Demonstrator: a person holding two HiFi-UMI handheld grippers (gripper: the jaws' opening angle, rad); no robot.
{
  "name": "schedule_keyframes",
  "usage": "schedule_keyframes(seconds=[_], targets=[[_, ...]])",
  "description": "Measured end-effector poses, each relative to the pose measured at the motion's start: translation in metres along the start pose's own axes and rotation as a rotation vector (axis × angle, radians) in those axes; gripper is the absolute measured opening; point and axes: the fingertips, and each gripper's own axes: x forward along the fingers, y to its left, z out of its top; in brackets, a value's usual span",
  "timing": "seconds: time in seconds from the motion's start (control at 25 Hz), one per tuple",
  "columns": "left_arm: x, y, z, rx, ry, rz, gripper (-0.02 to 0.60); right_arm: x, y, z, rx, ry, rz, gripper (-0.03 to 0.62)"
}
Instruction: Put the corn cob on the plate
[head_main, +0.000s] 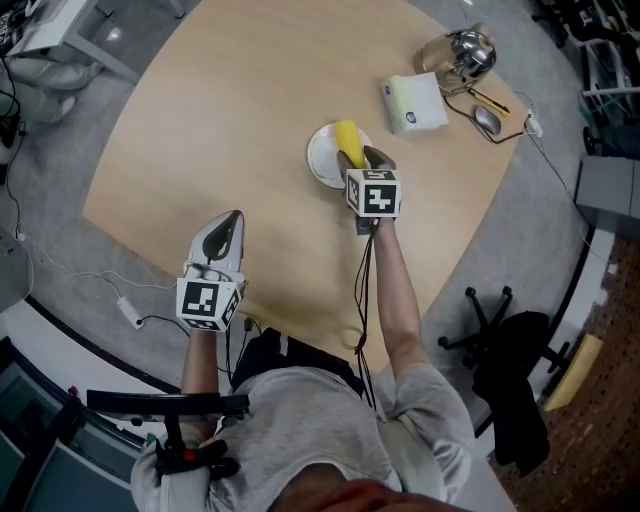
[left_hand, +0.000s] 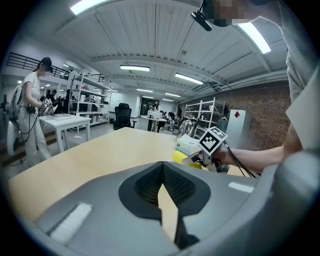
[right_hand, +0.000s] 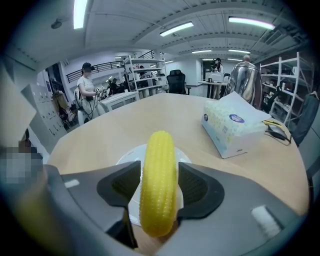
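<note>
The right gripper's (right_hand: 159, 172) fingers pinch the corn cob (right_hand: 158, 150) at its middle, its far end reaching over the white plate (head_main: 322, 165) at mid-counter. The left gripper's (left_hand: 162, 169) fingers are pressed together above the round wooden counter's (head_main: 250, 110) near edge. A tissue box (head_main: 415, 103) and a steel kettle (head_main: 465, 52) stand by the far right edge, and open wood stretches left of the plate.

Yellow corn cob (right_hand: 158, 185), white plate (head_main: 322, 162), pale wood table (head_main: 230, 110), grey right tongs (head_main: 362, 158), black-and-white square-patterned marker cube (head_main: 374, 193)
</note>
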Motion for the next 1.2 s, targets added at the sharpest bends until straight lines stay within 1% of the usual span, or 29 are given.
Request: schedule_keyframes(seconds=[0.44,0.76,1.0,1.2], targets=[[-0.015,-0.010,0.012,0.027,-0.024,-0.013,0.020,-0.032,0.004,0.007,0.007,-0.056,-0.004,0.247],[-0.032,-0.021,0.021,0.050,-0.047,-0.021,0.020,-0.080,0.013,0.018,0.011,-0.170,0.007,0.252],[-0.042,-0.027,0.025,0.068,-0.068,-0.032,0.020,-0.105,0.022,0.018,0.029,-0.214,0.024,0.250],[-0.060,-0.034,0.029,0.079,-0.083,-0.035,0.020,-0.134,0.029,0.012,0.056,-0.246,0.029,0.250]])
